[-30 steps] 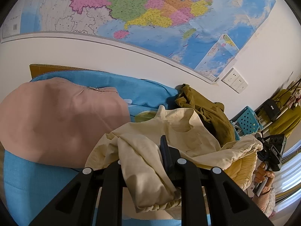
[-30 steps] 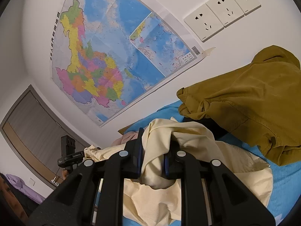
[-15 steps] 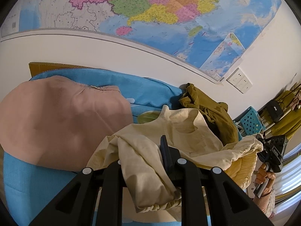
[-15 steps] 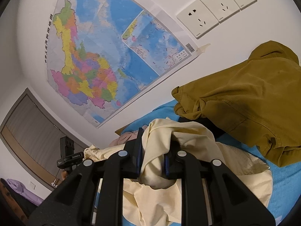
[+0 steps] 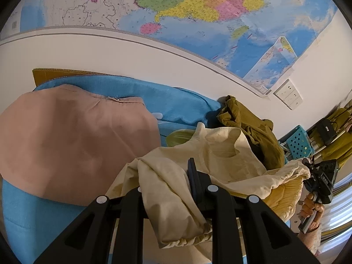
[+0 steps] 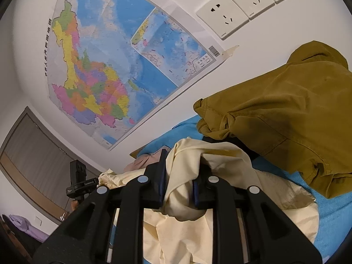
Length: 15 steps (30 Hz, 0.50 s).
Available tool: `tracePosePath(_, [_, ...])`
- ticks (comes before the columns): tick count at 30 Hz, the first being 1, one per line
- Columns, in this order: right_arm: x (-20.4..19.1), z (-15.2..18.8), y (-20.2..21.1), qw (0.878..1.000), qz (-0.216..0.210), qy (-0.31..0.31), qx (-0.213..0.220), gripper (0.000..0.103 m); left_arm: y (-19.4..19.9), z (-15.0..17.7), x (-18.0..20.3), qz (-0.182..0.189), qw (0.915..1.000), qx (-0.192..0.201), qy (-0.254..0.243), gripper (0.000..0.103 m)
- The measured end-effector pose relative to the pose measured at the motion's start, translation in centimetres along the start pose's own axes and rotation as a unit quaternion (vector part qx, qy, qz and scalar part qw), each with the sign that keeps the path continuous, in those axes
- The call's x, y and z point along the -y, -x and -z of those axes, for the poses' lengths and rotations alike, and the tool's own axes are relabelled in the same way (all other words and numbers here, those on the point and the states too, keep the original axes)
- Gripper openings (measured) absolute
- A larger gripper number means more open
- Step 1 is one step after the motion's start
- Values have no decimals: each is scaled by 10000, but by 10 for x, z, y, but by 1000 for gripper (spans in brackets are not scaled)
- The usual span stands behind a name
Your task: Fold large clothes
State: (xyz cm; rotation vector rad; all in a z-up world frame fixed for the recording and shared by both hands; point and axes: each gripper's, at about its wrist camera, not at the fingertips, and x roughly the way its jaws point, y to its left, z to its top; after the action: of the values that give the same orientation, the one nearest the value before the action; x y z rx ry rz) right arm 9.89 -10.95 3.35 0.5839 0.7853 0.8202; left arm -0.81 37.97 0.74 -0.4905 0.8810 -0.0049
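A cream garment [image 5: 222,160] hangs bunched between both grippers above a bed with a blue cover [image 5: 26,211]. My left gripper [image 5: 167,176] is shut on a fold of it; the cloth drapes over the left finger and hides it. In the right wrist view my right gripper [image 6: 179,171] is shut on another thick bunch of the cream garment [image 6: 191,160], which spills down below the fingers. The other gripper [image 5: 321,178] shows at the right edge of the left wrist view, in a hand.
A pink garment [image 5: 72,145] lies spread on the bed at the left. An olive garment [image 6: 286,114] is heaped by the wall. A map [image 6: 114,66] and wall sockets [image 6: 237,11] are above. A teal basket [image 5: 299,143] stands at the right.
Both grippers have sunk slightly with the cream garment still pinched; the map and wall have drifted up in both views.
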Motion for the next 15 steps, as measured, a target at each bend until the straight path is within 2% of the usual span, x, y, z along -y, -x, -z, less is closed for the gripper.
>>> tracePosePath(10, [6, -4, -7, 9999, 82, -63, -65, 19, -10, -3, 0, -118, 9999, -47, 12, 17])
tracePosePath(15, [12, -3, -8, 9998, 115, -110, -85, 19, -11, 0, 6, -299, 9994, 46, -166, 17])
